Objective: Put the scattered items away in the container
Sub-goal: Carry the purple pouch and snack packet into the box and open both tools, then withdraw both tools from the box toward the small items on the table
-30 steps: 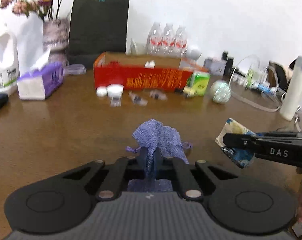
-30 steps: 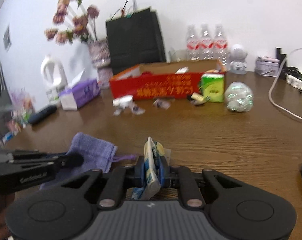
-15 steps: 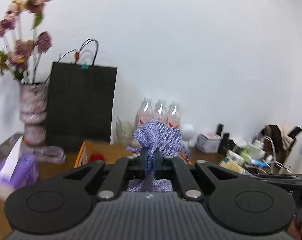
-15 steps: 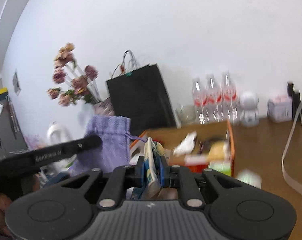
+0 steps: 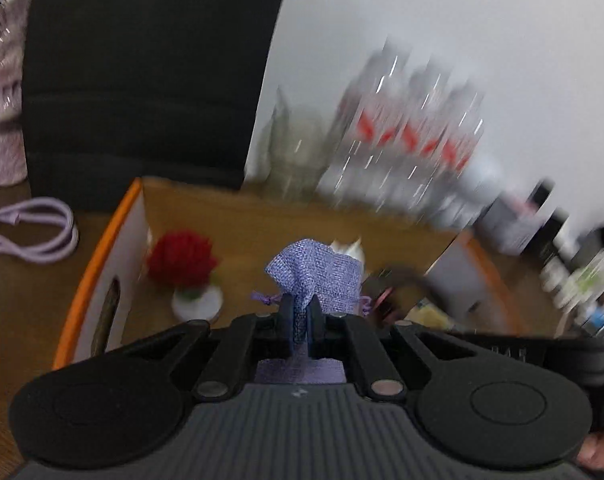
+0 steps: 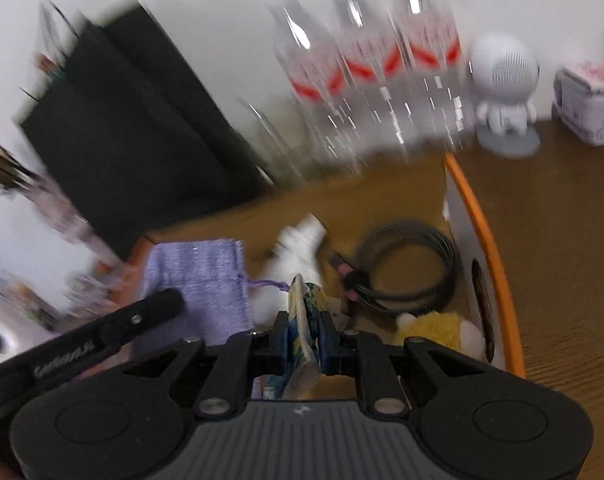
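Right now both grippers hang over the open cardboard box (image 6: 498, 280), the one with the orange rim and brown floor. The left gripper (image 5: 300, 320) has its jaws pressed together on the gathered neck of a lilac drawstring pouch (image 5: 318, 276), which stands up between the fingers above the box's interior; its jaws have just been easing apart a touch, yet the cloth is clearly pinched between them. The right gripper (image 6: 304, 338) is clamped on a flat, crumpled blue-and-white packet (image 6: 302, 320), held edge-on above the box floor. Inside the box I can see a red pompom flower in a small white pot (image 5: 186, 272) near the left wall, a coiled dark cable (image 6: 406, 272), a white bottle lying on its side (image 6: 298, 252) and something yellow and fluffy (image 6: 434, 328) by the right wall. Behind the box stand a black paper bag (image 5: 142, 72) and three blurred clear bottles with red labels (image 6: 366, 60). A lilac cord (image 5: 30, 232) lies on the wooden table (image 6: 562, 240) left of the box.
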A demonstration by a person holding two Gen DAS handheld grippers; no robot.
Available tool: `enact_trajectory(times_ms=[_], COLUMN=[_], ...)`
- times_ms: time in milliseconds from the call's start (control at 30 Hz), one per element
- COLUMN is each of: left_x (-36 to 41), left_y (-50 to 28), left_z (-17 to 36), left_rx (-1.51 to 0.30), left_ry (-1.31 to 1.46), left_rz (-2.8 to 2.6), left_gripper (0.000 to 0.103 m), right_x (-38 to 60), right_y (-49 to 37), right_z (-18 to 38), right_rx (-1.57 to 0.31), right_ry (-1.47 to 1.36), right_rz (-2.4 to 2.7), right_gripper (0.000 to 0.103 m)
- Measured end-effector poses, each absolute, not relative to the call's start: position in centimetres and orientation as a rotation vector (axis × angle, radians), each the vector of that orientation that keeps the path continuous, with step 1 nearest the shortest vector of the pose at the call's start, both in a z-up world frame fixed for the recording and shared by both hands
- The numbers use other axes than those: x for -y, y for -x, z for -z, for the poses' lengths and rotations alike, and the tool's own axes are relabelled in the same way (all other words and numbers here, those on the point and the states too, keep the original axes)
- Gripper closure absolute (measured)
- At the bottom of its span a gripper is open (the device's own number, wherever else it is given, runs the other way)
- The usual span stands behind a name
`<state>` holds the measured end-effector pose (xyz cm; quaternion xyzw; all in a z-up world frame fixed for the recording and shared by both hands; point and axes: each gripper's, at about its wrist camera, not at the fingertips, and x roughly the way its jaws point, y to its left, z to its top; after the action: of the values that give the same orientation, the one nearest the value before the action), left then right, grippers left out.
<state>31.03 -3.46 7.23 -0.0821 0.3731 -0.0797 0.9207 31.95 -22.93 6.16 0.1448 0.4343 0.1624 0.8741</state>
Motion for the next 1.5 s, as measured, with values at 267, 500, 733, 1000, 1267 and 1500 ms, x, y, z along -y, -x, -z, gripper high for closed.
enact_trajectory(times_ms=[267, 500, 733, 1000, 1267, 1500], left_x=[4.4, 2.0, -0.2, 0.5, 2.6, 0.8], left_y=[-30.6, -29.1, -26.0, -23.2, -16.0, -9.0], left_z=[-7.1, -13.5, -15.3, -16.4, -16.5, -12.5], left_rx=[-0.856, -0.858, -0.919, -0.904, -0.477, -0.349], left_ry=[0.064, 0.052, 0.072, 0.028, -0.192, -0.227], left_rz=[0.169, 0.116, -0.014, -0.004, 0.02, -0.053], left_gripper=[0.06, 0.029, 0.017, 0.004, 0.0, 0.0], right_x=[19.8, 19.9, 21.9, 22.3, 22.0, 21.6], right_y=[-32.0, -31.3, -29.1, -25.3, -19.5, -12.8], right_z=[-4.8, -10.9, -14.3, -15.9, -17.0, -14.5], right_rx=[-0.964, -0.919, -1.034, -1.03, -0.733, -0.492], right_ry=[-0.032, 0.042, -0.049, -0.068, -0.093, -0.053], right_rz=[-0.266, -0.237, -0.24, -0.222, -0.311, -0.357], right_gripper=[0.048, 0.02, 0.013, 0.013, 0.013, 0.014])
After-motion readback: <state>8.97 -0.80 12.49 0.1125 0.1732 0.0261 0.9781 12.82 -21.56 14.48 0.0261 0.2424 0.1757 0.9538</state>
